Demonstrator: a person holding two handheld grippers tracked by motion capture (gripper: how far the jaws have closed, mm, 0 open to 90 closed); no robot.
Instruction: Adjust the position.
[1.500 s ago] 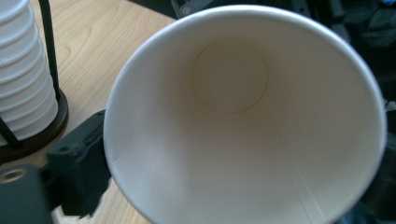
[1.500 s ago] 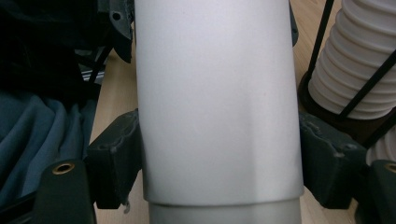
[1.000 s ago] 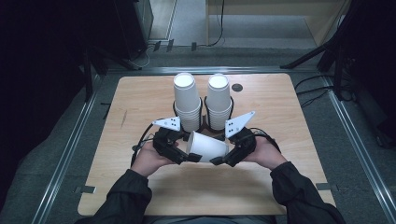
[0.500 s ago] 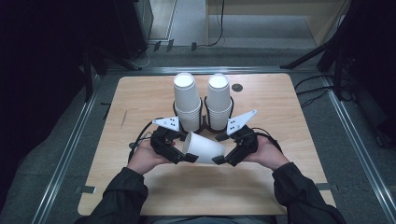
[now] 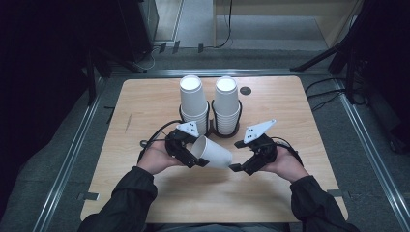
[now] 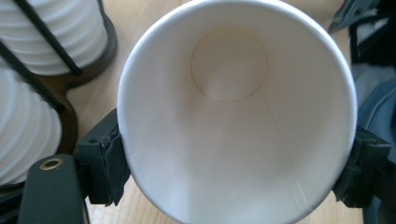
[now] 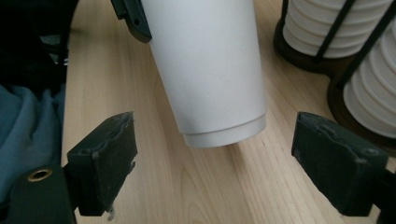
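High view: left gripper pinches a tilted white paper cup near the table's middle; right gripper's jaws stand spread.

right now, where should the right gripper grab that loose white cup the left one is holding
Take the paper cup low on its wall, just above the base ring, coming straight on at the base end. It points at the open right gripper, whose jaws already stand either side; the left gripper clamps the rim end.
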